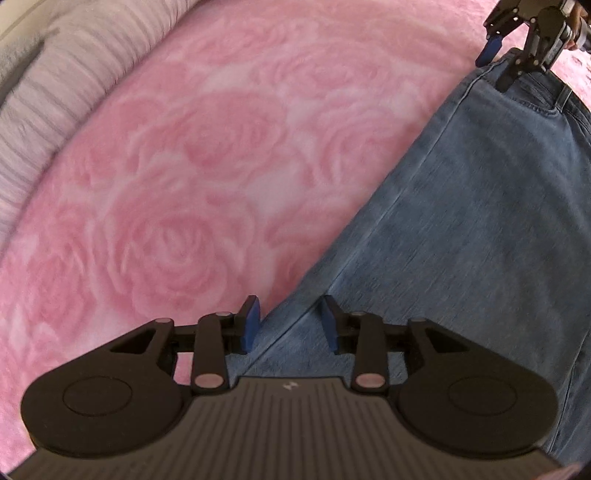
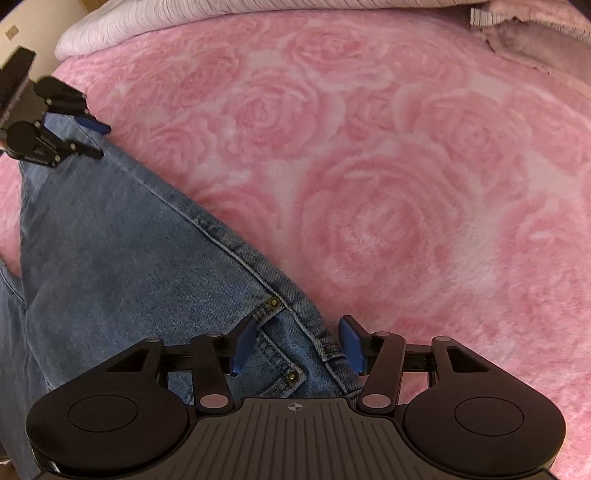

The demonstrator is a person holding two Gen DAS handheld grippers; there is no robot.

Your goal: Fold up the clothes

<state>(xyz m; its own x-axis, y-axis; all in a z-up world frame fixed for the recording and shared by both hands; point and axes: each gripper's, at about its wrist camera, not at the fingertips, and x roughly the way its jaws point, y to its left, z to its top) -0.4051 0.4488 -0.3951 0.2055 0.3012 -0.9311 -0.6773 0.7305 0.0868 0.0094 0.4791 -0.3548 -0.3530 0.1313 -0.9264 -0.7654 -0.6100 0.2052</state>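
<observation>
Blue jeans [image 1: 461,229] lie stretched on a pink rose-patterned blanket [image 1: 192,155]. My left gripper [image 1: 290,323] is open, its blue pads astride the long side edge of the jeans at the leg end. My right gripper [image 2: 297,341] is open, its pads astride the waistband edge by the riveted pocket corner of the jeans [image 2: 122,258]. Each gripper shows in the other's view: the right one [image 1: 498,62] at the top right, the left one [image 2: 94,140] at the upper left. The jeans' far side runs out of both views.
The blanket [image 2: 406,184] covers a bed. A pale striped pillow or bedding [image 1: 48,88] lies along the upper left, and it also shows along the top of the right wrist view [image 2: 184,18]. Crumpled pink fabric [image 2: 528,40] lies at the top right.
</observation>
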